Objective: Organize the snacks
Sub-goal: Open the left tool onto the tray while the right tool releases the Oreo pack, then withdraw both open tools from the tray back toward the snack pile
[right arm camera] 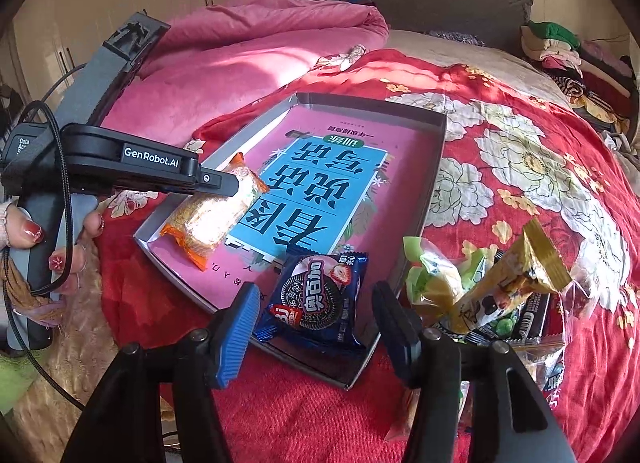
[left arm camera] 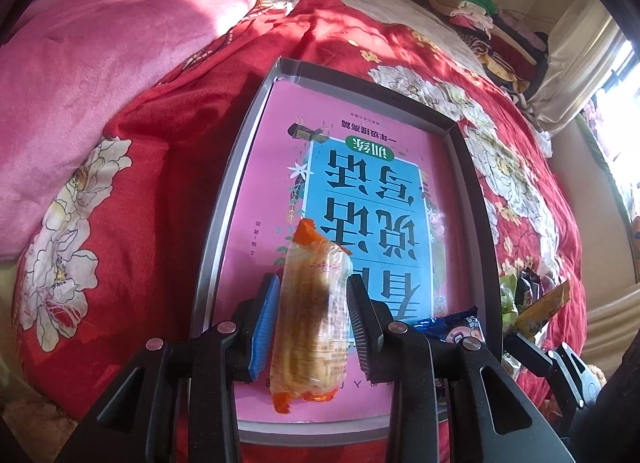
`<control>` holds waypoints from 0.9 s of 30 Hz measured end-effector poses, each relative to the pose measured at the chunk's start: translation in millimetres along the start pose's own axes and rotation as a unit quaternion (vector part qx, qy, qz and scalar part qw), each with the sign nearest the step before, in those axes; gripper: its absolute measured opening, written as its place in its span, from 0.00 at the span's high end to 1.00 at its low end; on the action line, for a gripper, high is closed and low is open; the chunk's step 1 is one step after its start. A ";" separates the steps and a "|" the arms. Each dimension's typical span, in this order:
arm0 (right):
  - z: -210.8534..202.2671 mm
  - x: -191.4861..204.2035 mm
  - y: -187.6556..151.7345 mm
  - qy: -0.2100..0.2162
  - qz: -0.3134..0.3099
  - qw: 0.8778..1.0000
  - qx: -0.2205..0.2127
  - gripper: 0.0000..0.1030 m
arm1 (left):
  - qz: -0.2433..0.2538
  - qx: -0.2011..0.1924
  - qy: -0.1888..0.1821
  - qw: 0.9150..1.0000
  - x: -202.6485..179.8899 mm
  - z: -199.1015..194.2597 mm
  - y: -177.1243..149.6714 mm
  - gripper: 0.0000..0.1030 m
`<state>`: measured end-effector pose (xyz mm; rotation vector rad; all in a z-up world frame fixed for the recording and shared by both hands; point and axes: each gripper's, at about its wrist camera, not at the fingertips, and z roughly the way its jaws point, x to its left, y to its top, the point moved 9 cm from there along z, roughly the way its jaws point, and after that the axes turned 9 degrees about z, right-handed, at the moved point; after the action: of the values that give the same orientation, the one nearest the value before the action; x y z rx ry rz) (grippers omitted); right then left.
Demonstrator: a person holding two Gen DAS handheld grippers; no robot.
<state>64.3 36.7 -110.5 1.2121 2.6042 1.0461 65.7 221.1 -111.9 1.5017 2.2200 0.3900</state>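
A shallow grey box (left arm camera: 224, 199) (right arm camera: 434, 183) lies on the red floral quilt with a pink and blue book in its bottom. An orange-ended clear snack pack (left arm camera: 310, 319) (right arm camera: 212, 215) lies in the box's near left corner. My left gripper (left arm camera: 310, 303) (right arm camera: 236, 187) has its jaws around the pack with small gaps on both sides. A dark blue cookie packet (right arm camera: 320, 299) (left arm camera: 452, 323) lies in the box's near right corner. My right gripper (right arm camera: 316, 315) is open, with its fingers on either side of the cookie packet.
A pile of loose snacks (right arm camera: 492, 291) in green, yellow and black wrappers lies on the quilt right of the box. A pink blanket (right arm camera: 240, 59) is heaped at the back left. Folded clothes (right arm camera: 560, 47) sit at the far right.
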 end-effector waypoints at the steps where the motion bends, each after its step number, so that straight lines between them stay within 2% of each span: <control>1: -1.4 -0.7 1.0 0.000 0.001 1.000 -0.003 0.42 | -0.001 -0.002 0.000 1.000 0.6 -1.0 0.8 0.63; 5: -7.3 -2.9 4.0 -0.002 0.004 1.000 -0.013 0.40 | 0.000 -0.014 0.004 1.000 1.1 -5.6 4.2 0.55; 15: -27.6 -8.2 12.4 -0.004 0.010 0.999 -0.045 0.35 | 0.014 -0.067 -0.013 0.998 -11.6 -28.3 18.7 0.35; 20: -38.0 -14.8 17.6 -0.006 0.021 0.998 -0.063 0.29 | 0.027 -0.085 -0.019 0.996 -20.0 -36.5 23.1 0.31; 27: -55.0 -24.6 24.2 -0.015 0.034 0.995 -0.090 0.27 | 0.043 -0.103 -0.034 0.993 -32.4 -45.7 25.8 0.28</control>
<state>77.8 0.1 -58.6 1.2700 2.4007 1.2346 74.2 201.1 -54.2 1.4797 2.0009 0.5673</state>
